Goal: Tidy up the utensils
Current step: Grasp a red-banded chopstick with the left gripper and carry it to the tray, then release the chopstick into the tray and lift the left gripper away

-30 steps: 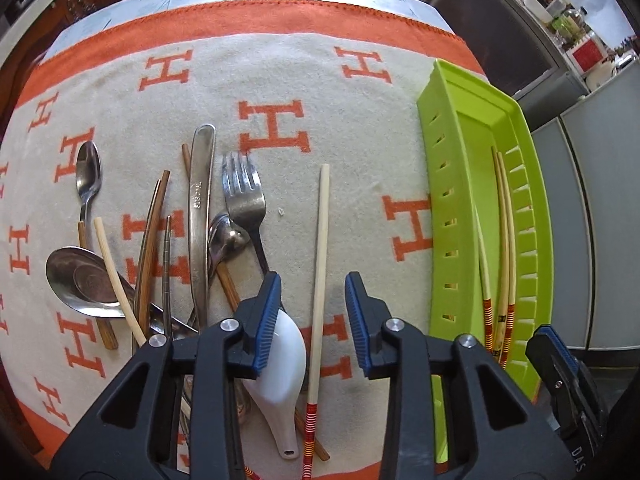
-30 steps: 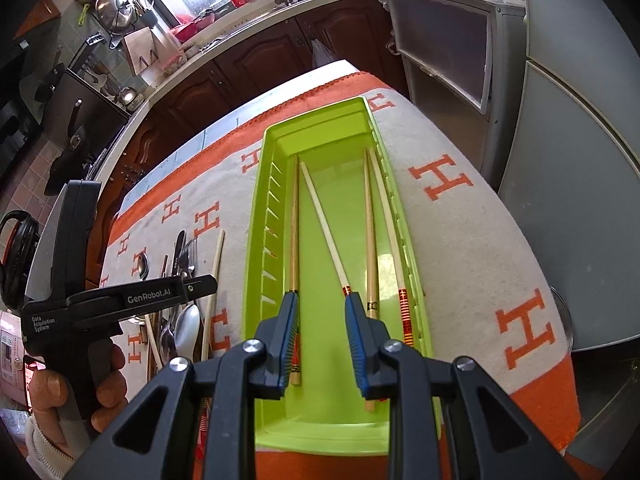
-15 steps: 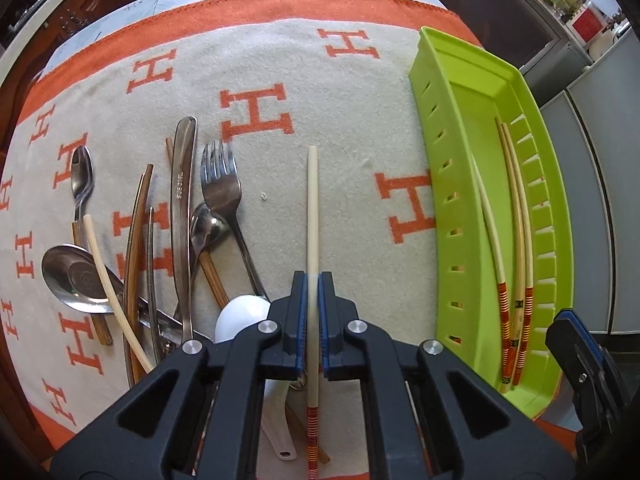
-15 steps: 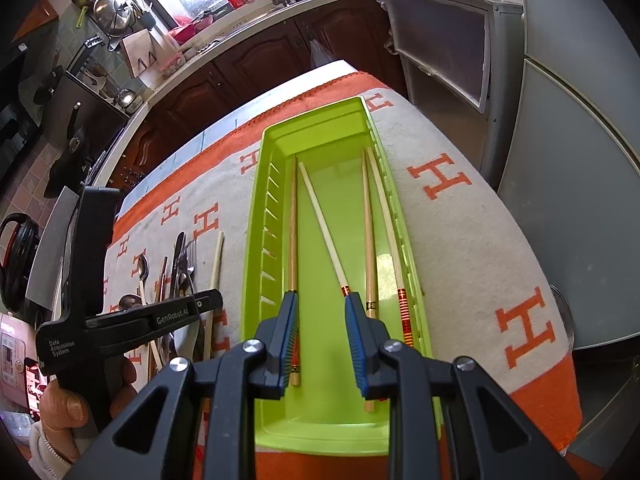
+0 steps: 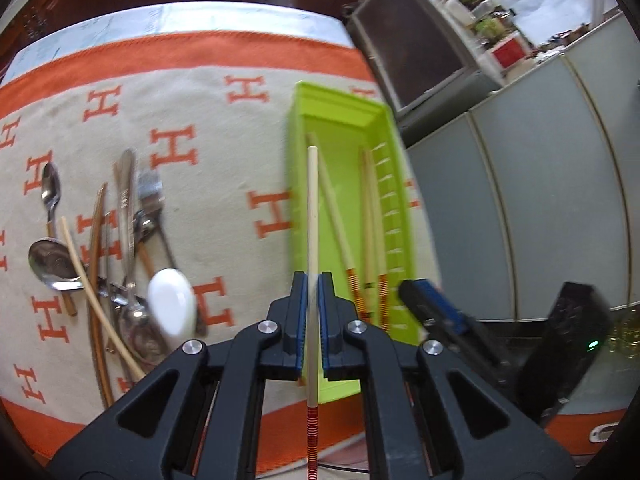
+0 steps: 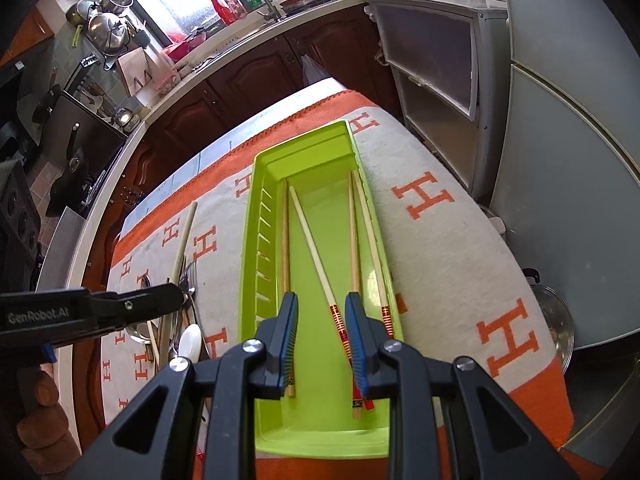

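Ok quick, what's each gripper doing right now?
Left gripper: shut on a pale chopstick.
Right gripper: open, holding nothing, above the green tray.

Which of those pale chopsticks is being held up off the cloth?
The one clamped in the left hand-held gripper: that chopstick is held up; four others lie in the green tray.

Both wrist views look steeply down, sharing the green tray (image 5: pixel 296 168).
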`<state>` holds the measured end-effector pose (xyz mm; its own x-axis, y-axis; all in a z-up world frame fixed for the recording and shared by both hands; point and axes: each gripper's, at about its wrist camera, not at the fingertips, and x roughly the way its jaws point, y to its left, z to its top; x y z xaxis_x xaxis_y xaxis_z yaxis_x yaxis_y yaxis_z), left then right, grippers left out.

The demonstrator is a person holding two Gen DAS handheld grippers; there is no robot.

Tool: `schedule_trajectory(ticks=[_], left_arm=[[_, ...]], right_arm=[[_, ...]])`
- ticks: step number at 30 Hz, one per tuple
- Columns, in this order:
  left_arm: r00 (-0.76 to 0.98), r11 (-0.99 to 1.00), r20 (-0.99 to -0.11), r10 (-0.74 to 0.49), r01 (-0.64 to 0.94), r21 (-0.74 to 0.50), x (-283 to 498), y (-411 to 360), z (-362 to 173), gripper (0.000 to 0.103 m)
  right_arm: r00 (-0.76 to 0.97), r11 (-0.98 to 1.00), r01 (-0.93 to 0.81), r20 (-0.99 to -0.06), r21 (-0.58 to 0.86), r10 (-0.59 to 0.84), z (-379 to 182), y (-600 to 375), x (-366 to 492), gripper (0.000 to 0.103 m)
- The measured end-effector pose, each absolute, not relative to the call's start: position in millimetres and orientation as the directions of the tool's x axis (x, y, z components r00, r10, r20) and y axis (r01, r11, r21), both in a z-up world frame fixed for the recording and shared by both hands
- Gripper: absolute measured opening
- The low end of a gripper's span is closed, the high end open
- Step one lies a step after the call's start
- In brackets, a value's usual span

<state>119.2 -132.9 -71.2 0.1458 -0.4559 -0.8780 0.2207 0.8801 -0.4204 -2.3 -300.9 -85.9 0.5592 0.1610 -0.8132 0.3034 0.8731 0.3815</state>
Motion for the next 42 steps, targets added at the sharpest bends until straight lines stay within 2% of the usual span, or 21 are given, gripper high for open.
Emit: schedule_trajectory(ticks=[5, 12, 14, 16, 19, 27, 42], left_arm=[[0.169, 0.878, -0.874, -0.456, 0.248, -0.41, 140, -174, -65, 0.003], [0.235, 0.913, -0.905, -0.354, 0.298, -0.28, 149, -209, -87, 0.004], [0.257, 0.917, -0.909, -0.327, 0.317, -0.24, 146, -209, -88, 0.01], [0.265, 0.916, -0.908, -0.324, 0.328, -0.232, 142, -205, -89, 0.028], [0.296, 0.916, -0.897, -0.329, 0.331, -0.226, 131, -192, -82, 0.039], [0.363, 0.922, -0.881, -0.303, 0.345, -0.175, 97, -148, -66, 0.041], [0.486, 0.961, -0.849, -0.206, 0.264, -0.083, 42, -54, -58, 0.041]], right_arm=[[0.584, 0.872, 0.322, -0.802, 0.368, 0.123, -78, -308, -6, 0.024], [0.587, 0.87, 0.342, -0.804, 0.356, 0.098, -78, -314, -6, 0.024], [0.583, 0.869, 0.342, -0.806, 0.356, 0.101, -80, -314, -6, 0.024], [0.58, 0.872, 0.339, -0.808, 0.352, 0.101, -81, -312, -5, 0.024], [0.573, 0.877, 0.33, -0.812, 0.35, 0.109, -84, -307, -4, 0.024], [0.546, 0.894, 0.297, -0.828, 0.335, 0.128, -90, -287, -3, 0.024], [0.547, 0.94, 0.201, -0.828, 0.275, 0.125, -73, -231, -7, 0.024]])
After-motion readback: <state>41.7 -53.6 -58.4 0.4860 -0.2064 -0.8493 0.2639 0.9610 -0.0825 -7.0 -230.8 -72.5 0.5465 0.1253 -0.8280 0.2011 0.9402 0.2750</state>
